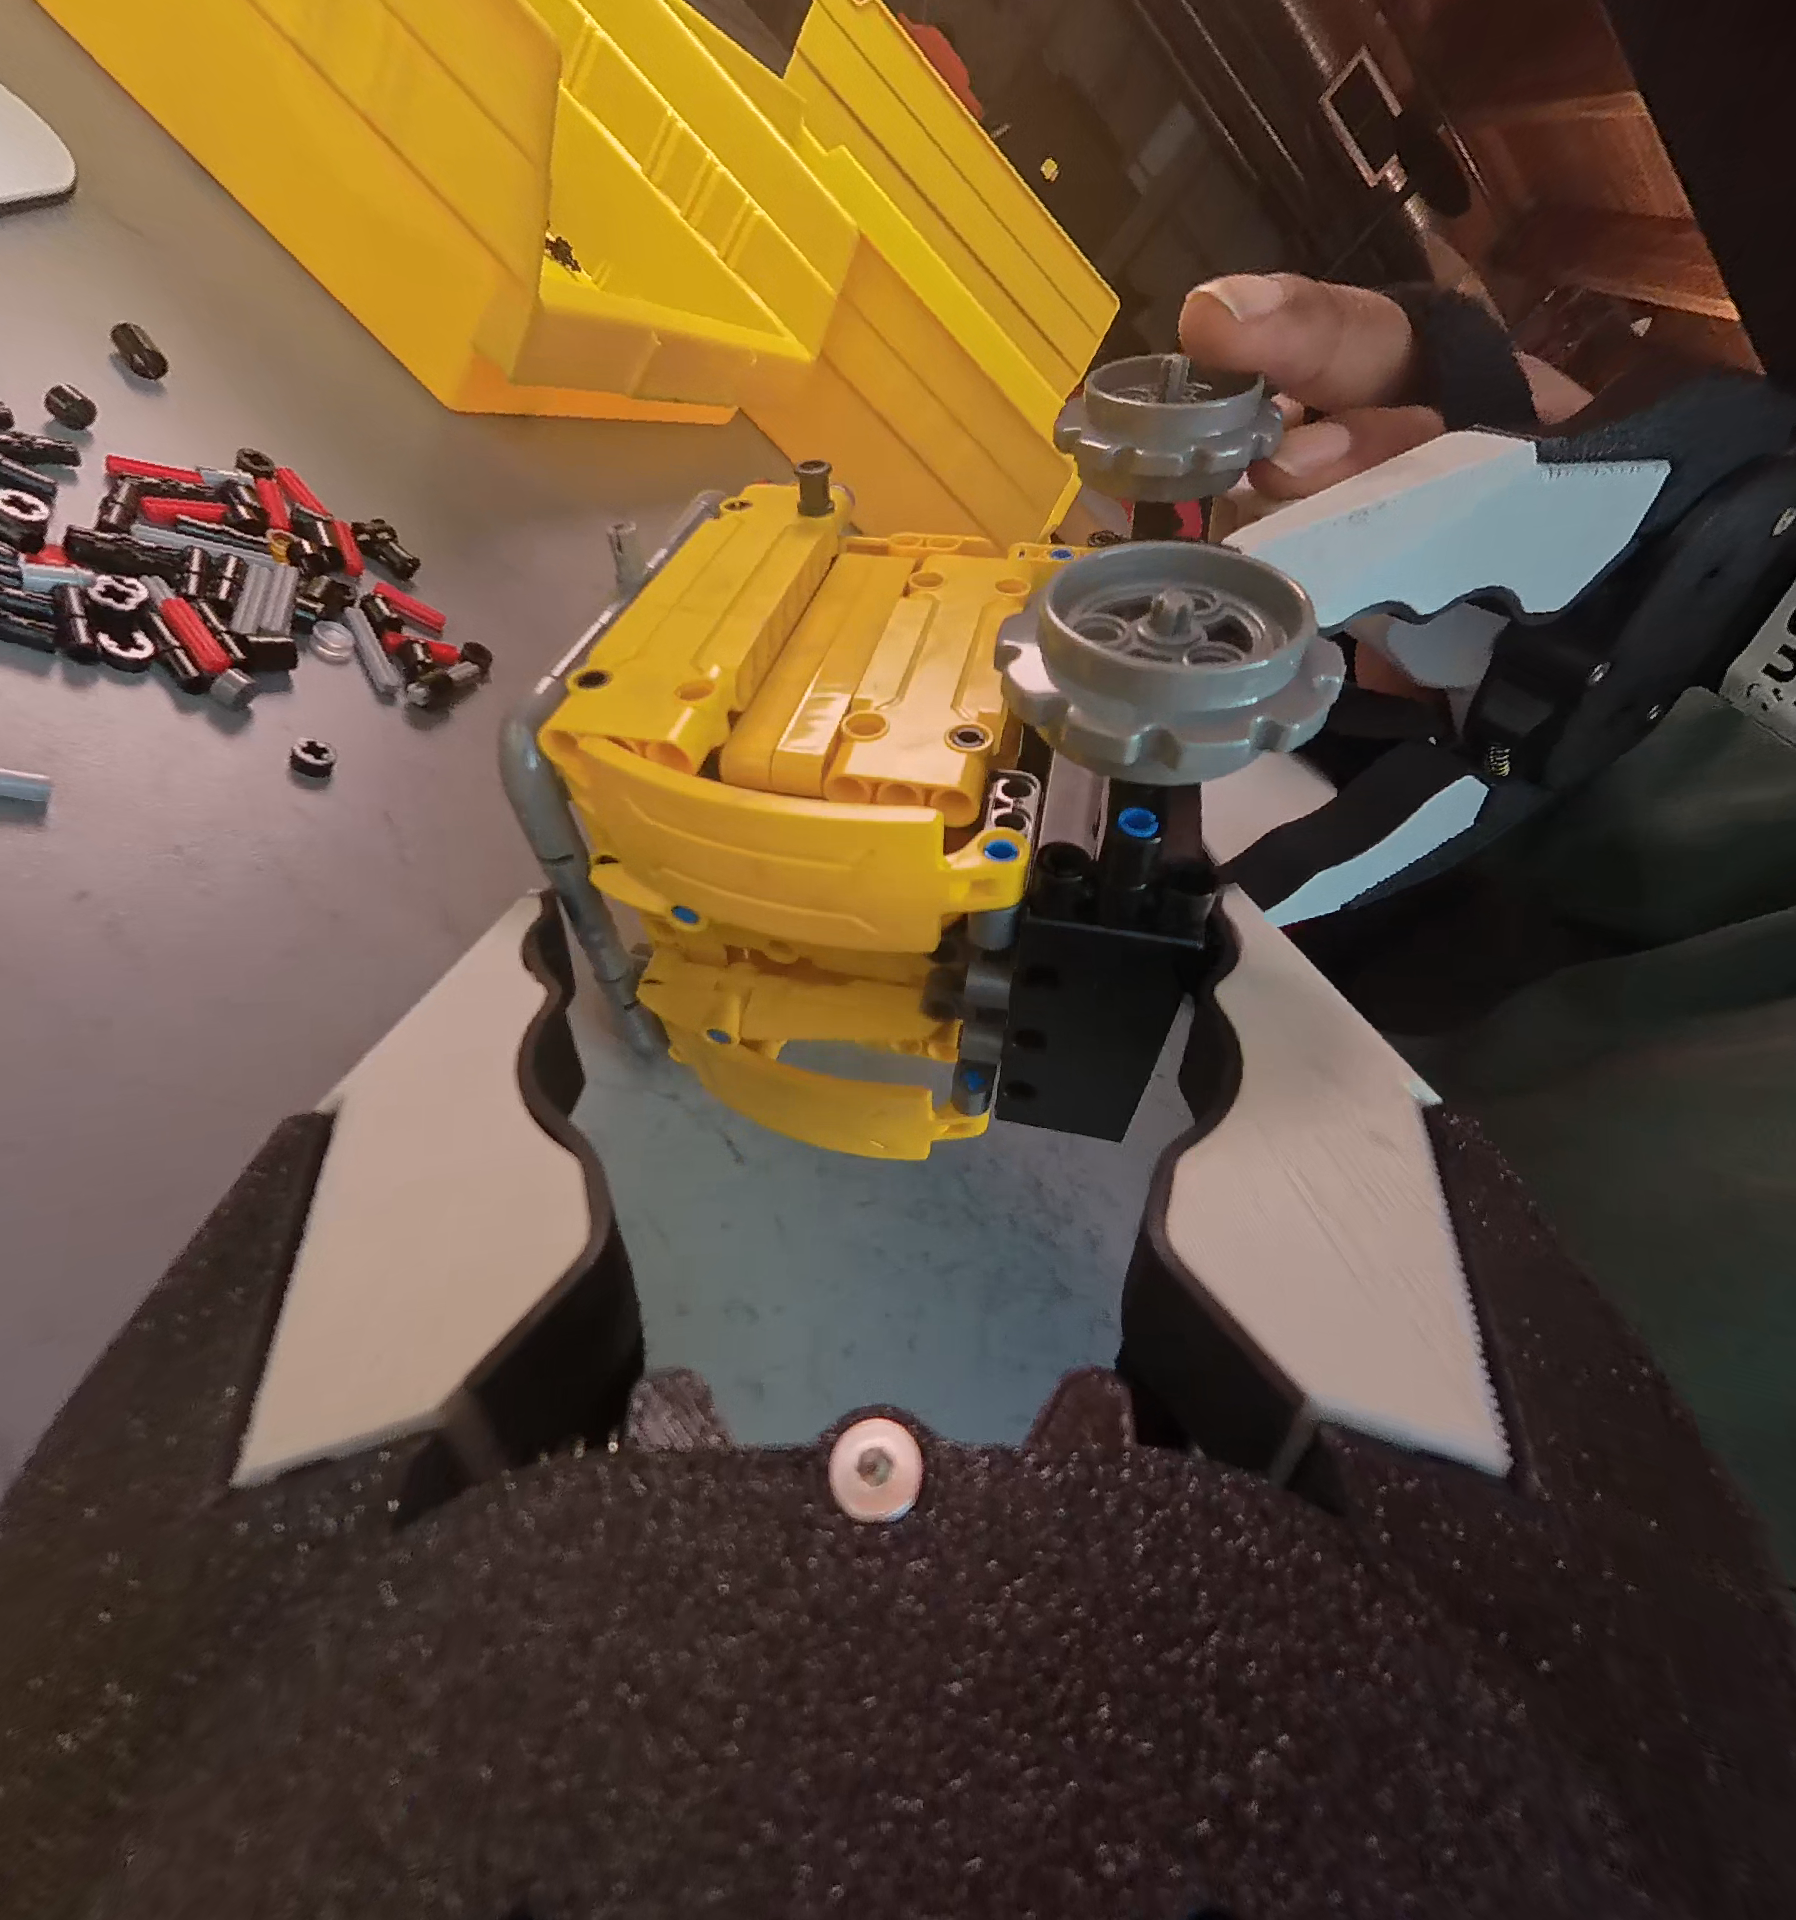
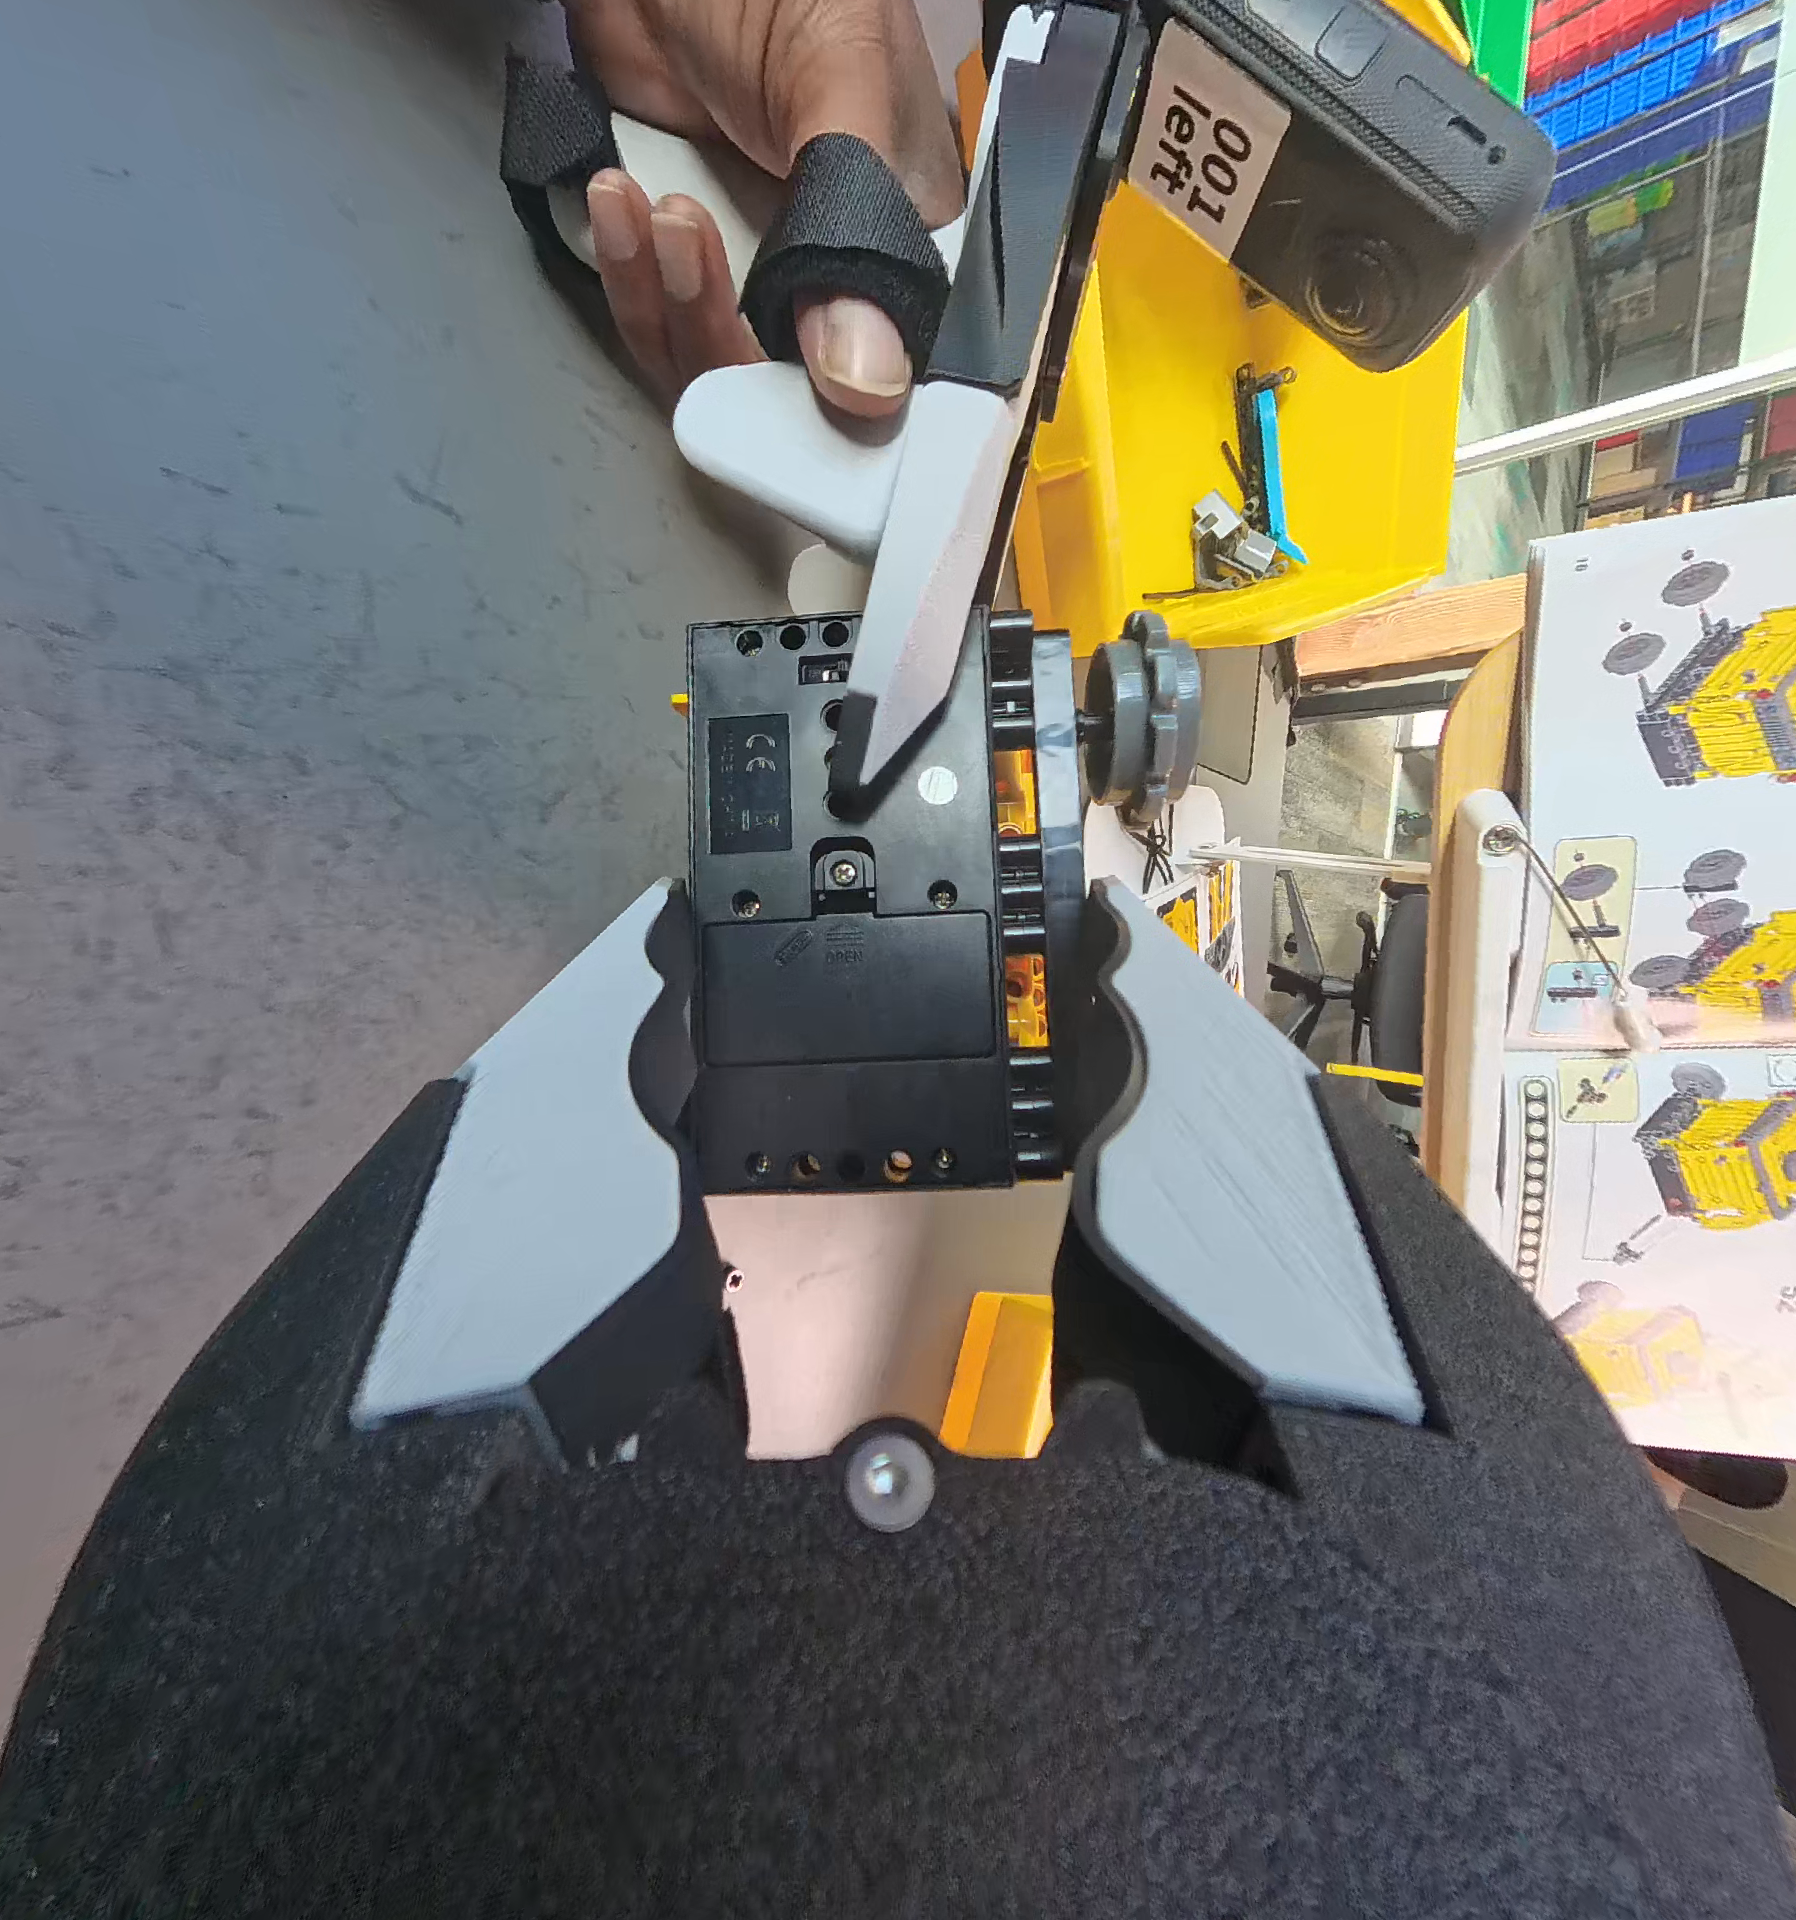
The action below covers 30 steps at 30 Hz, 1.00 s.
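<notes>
A: What is the left claw (image 1: 878, 940) doing?

B: It is gripping the yellow brick-built vehicle (image 1: 800, 748), one finger lying along the yellow side by a bent grey tube (image 1: 561, 862), the other pressing on the black battery box (image 1: 1091, 1023). The vehicle is being held up off the dark grey tabletop (image 1: 198, 935), with two grey wheel hubs (image 1: 1174, 665) pointing upward.

A: And the right claw (image 2: 889, 945)?

B: It is closing on the same vehicle from the battery-box side (image 2: 852, 997), its grey fingers (image 2: 561, 1174) sitting against the box's black edges. In the right wrist view the left claw's finger is lying across the box face, and a hand (image 2: 769, 156) with black finger straps is working that gripper.

A: What is lying around them?

B: A heap of small black, red and grey connector pins (image 1: 177, 582) is spreading over the tabletop to one side, with a lone grey pin (image 1: 0, 781) apart from it. Yellow storage bins (image 1: 665, 208) are standing behind the vehicle; one (image 2: 1216, 416) is holding a few loose parts.

A: And the room?

B: An open instruction booklet (image 2: 1694, 935) is resting on a wooden stand. Beyond it, shelves of red, blue and green bins (image 2: 1642, 94) are showing, rather blurred.
</notes>
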Each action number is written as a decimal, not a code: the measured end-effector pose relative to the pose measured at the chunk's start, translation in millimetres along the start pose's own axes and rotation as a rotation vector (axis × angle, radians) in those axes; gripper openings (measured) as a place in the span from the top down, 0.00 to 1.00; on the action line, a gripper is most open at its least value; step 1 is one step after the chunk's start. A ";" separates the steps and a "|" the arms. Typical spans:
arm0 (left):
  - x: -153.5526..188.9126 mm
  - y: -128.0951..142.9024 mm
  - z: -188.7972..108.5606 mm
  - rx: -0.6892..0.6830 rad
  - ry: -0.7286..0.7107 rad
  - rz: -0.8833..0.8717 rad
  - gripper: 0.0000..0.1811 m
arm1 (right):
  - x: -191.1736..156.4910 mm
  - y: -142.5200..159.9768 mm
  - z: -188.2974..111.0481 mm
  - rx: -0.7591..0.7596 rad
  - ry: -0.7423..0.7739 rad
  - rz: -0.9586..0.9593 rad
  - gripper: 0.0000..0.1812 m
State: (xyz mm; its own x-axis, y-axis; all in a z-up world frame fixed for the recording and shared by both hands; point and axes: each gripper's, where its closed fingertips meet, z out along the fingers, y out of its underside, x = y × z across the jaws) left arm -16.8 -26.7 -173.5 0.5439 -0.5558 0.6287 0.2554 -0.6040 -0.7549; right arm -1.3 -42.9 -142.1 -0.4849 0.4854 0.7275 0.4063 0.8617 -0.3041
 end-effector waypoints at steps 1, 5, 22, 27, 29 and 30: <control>1.0 -1.0 0.9 0.006 0.001 0.008 0.33 | -0.2 -0.2 -0.2 0.007 0.004 0.003 0.59; 2.4 -2.9 5.4 0.011 -0.011 0.042 0.29 | -1.3 -0.7 -1.1 0.025 0.011 -0.002 0.59; -0.4 -3.7 6.8 0.021 -0.066 0.017 0.40 | -0.2 -0.9 -3.8 0.061 0.018 0.039 0.59; 0.9 -3.9 4.4 0.028 -0.068 0.031 0.40 | -4.0 -6.4 -4.2 0.082 0.053 -0.026 0.62; 2.8 -3.0 2.6 0.028 -0.082 0.075 0.40 | -8.5 -9.9 -4.0 0.082 0.076 -0.075 0.63; 4.3 -1.8 1.5 0.027 -0.090 0.104 0.40 | -11.0 -11.8 -4.1 0.084 0.080 -0.083 0.63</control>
State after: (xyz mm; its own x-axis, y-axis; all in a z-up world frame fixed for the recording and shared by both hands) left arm -13.7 -27.2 -169.7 0.6379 -0.5601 0.5286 0.2151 -0.5294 -0.8206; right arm 2.5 -59.0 -144.1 -0.4498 0.4013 0.7979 0.2995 0.9094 -0.2886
